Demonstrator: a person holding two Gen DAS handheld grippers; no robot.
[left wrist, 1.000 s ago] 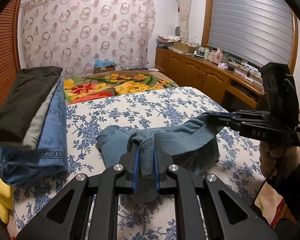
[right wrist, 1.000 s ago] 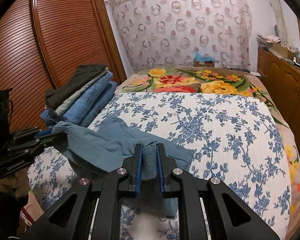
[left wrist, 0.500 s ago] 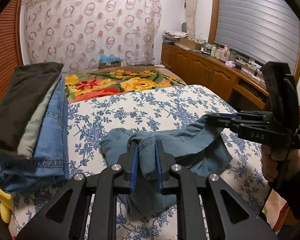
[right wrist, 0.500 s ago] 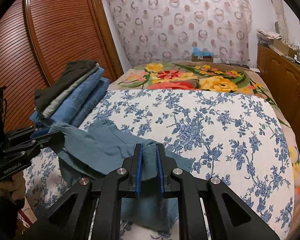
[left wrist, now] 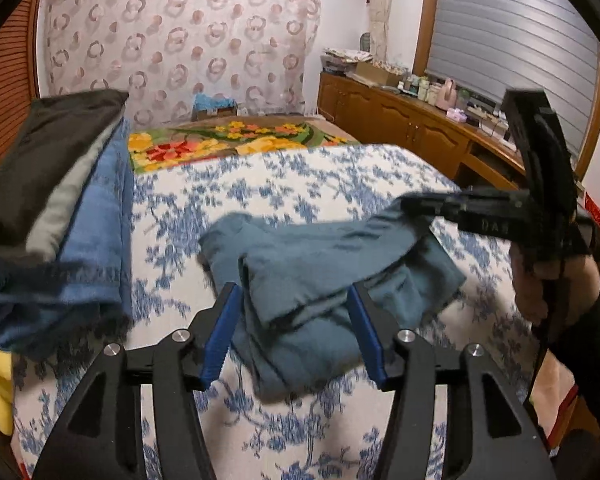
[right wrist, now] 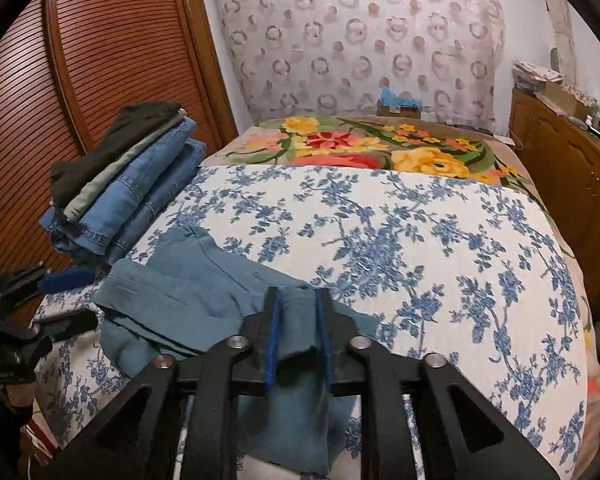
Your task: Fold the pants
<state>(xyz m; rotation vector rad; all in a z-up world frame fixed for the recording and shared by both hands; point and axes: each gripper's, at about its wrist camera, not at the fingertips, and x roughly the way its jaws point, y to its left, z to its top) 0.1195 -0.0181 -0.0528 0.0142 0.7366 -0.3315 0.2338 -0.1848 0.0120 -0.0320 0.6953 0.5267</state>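
The teal pants [left wrist: 320, 276] lie in a loose, half-folded heap on the bed [left wrist: 300, 184], on the blue-flowered bedspread near the foot edge of the bed. Just beside them, toward the wooden wardrobe [right wrist: 112, 60], stands a stack of folded clothes [right wrist: 128, 176] (dark on top, then grey, then blue denim).

The left gripper [left wrist: 296, 332] hangs over the near end of the pants. Its jaws have just been opening and now stand wide apart; the cloth lies between the blue pads [left wrist: 220, 336] but they do not press on it, so this end is released and rests on the bed.

The right gripper [right wrist: 298, 336] is at the other end of the pants, away from the stack. Its jaws have also just been opening a little. A fold of the cloth is between the two blue pads, and from here the fold seems to fill the narrow gap, with its end hanging down below the jaws. In the left wrist view the cloth rises from the bed up to this gripper, which a hand [left wrist: 548, 288] holds.
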